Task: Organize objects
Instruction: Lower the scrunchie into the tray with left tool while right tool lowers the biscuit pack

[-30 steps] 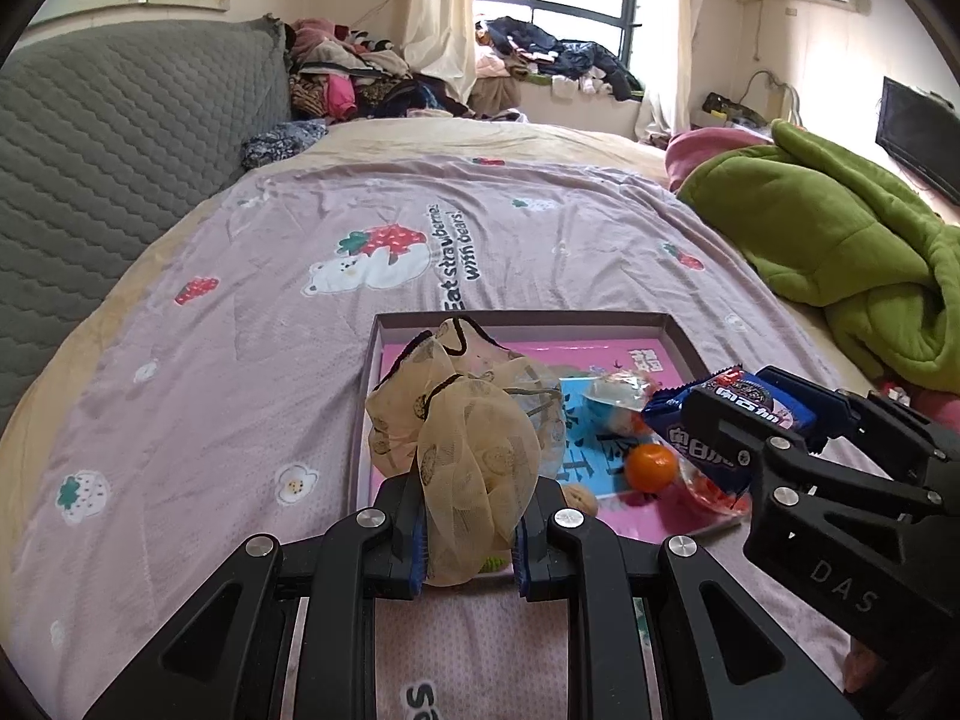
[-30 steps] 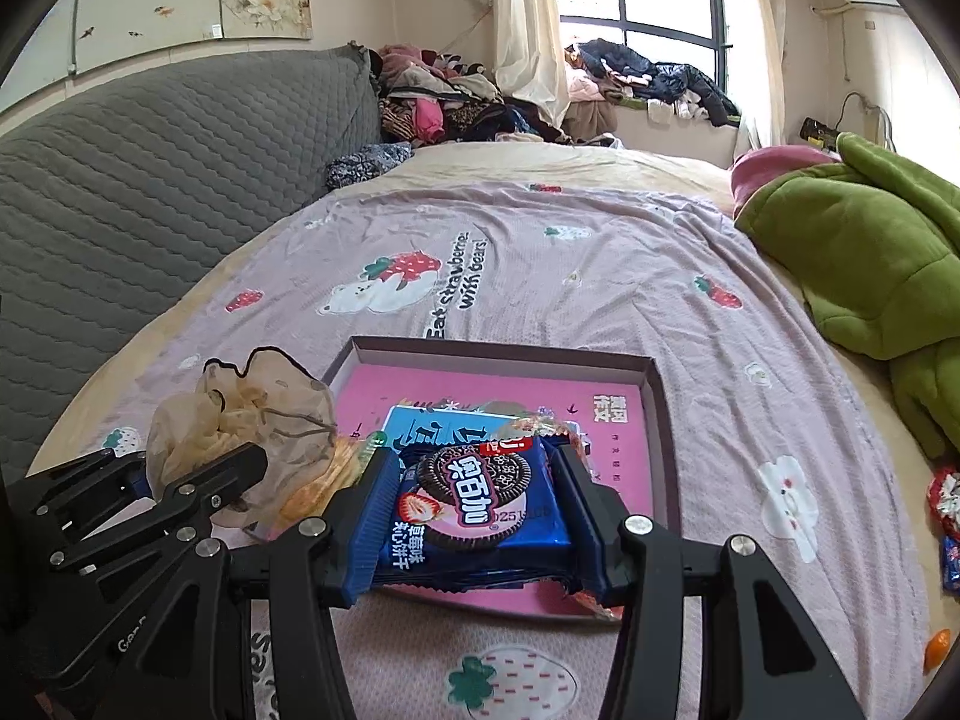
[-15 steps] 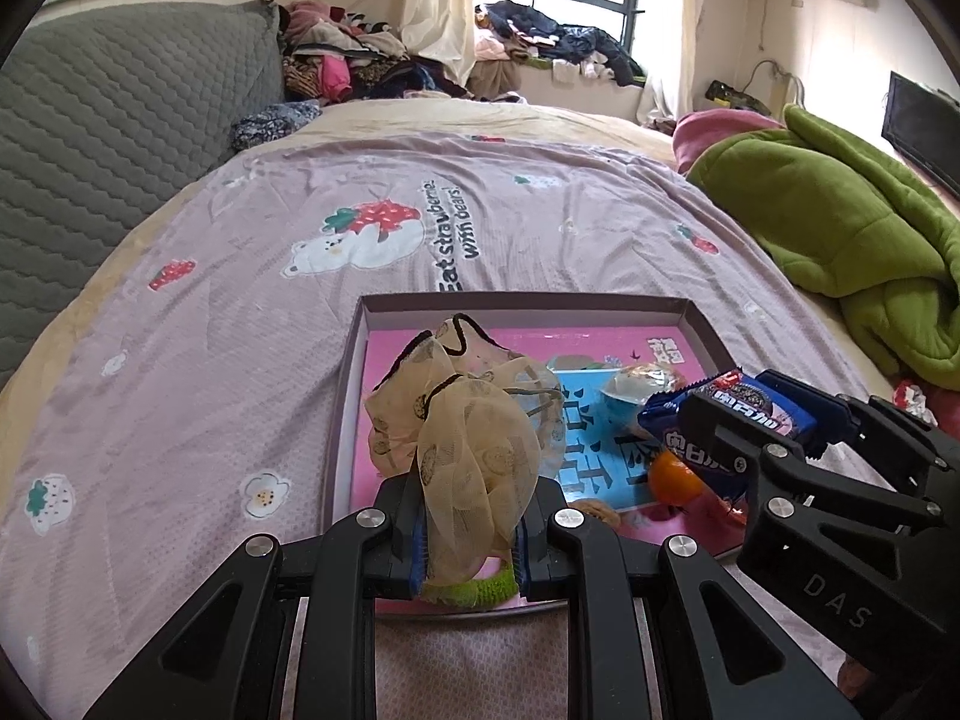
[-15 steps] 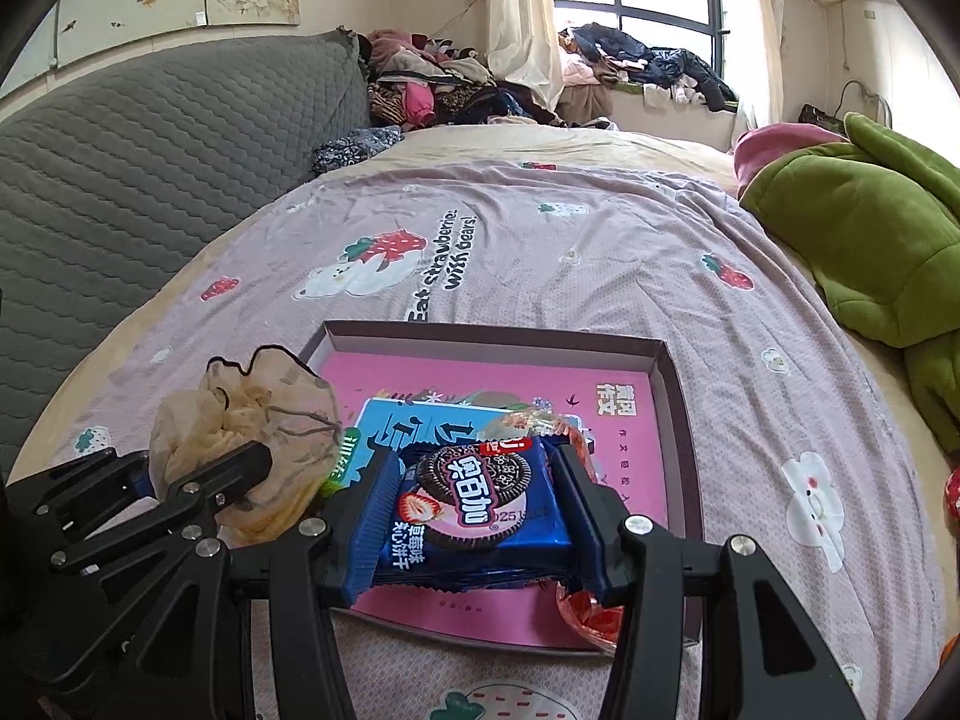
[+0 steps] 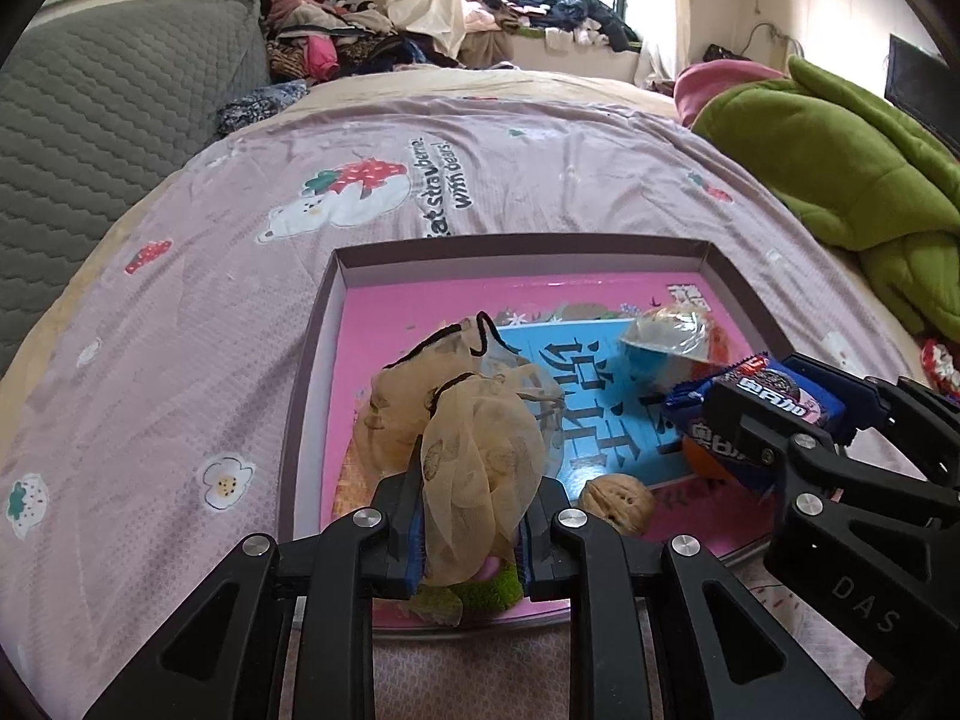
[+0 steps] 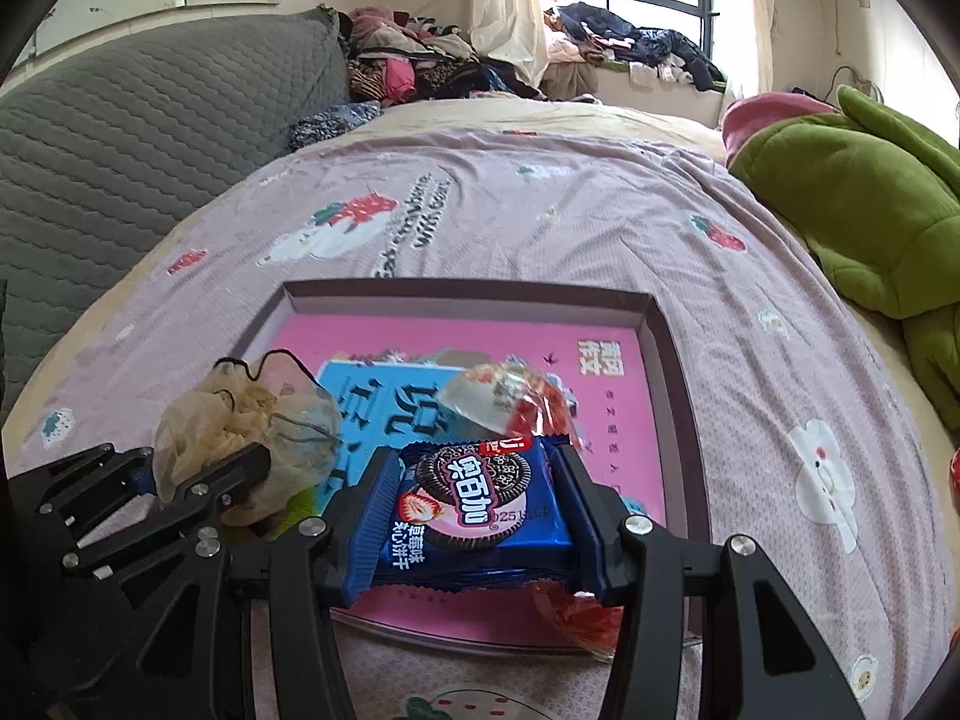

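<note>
Your left gripper is clamped on a beige mesh drawstring pouch and your right gripper is pinched on a blue strawberry sandwich-cookie packet, flat across the jaws, long axis side to side. Both hang over the near half of the shallow pink-floored cardboard box lid, which lies straight below and ahead of the fingers, pouch over the left part and packet over the right, so release is probably just down. Mind the brown walnut, the clear jelly cup and the orange fruit already lying there.
</note>
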